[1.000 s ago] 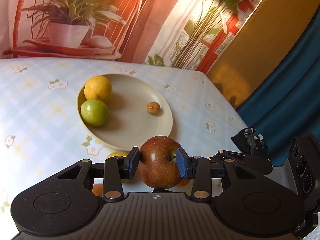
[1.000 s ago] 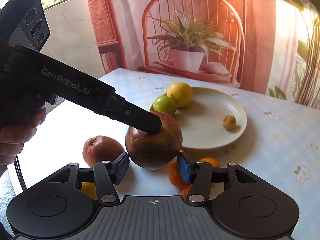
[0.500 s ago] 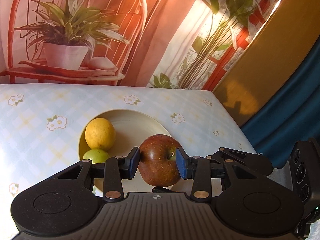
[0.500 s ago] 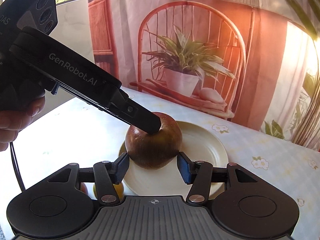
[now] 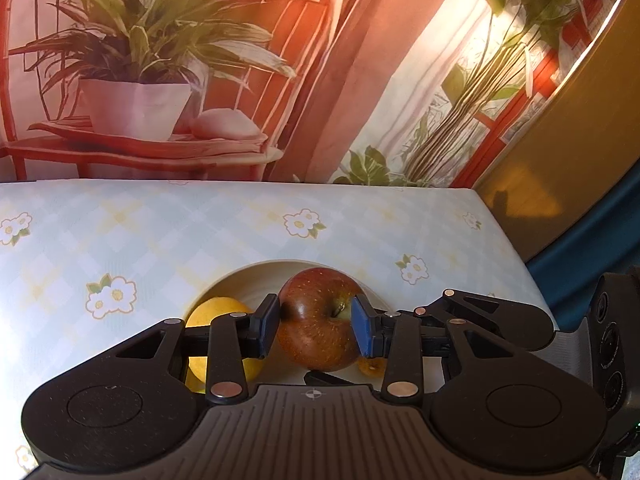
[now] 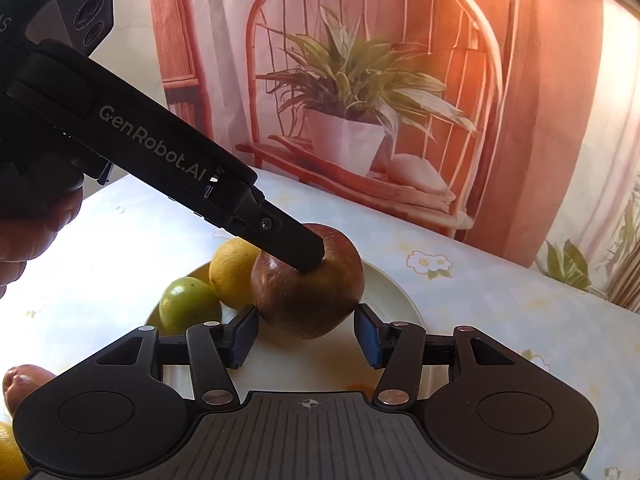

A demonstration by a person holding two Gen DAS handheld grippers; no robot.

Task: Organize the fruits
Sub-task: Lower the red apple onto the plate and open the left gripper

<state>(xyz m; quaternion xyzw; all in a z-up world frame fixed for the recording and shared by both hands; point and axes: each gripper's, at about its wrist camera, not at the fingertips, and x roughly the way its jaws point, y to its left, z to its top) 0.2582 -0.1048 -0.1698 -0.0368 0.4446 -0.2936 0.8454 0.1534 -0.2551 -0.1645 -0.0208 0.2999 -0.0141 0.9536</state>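
The left hand-held gripper (image 5: 316, 330) is clamped on a red apple (image 5: 320, 318), its blue pads (image 5: 269, 330) pressed to the fruit's two sides, stem dimple turned toward the right-side pad. The apple hangs above the cream plate (image 5: 260, 276), whose far rim shows just beyond the fingertips. Beneath the left finger of this hand-held gripper lies a yellow citrus fruit (image 5: 200, 314) on the plate, and a small brownish fruit (image 5: 370, 366) peeks out under the right finger.

From the right wrist view, the right hand-held gripper (image 6: 306, 336) stands partly open with nothing between its pads; the apple (image 6: 308, 292) sits just ahead of its fingertips, held by the other tool's black finger coming in from the upper left. A person's hand (image 6: 28, 232) grips that tool at the left edge. Ahead and left of the right hand-held gripper, a green fruit (image 6: 188, 304) and the yellow citrus (image 6: 232, 272) lie side by side on the plate (image 6: 396, 300). Off the plate, near this hand-held gripper's left base, another red apple (image 6: 20, 380) and a yellow fruit (image 6: 8, 452) rest on the flowered surface (image 6: 500, 280)
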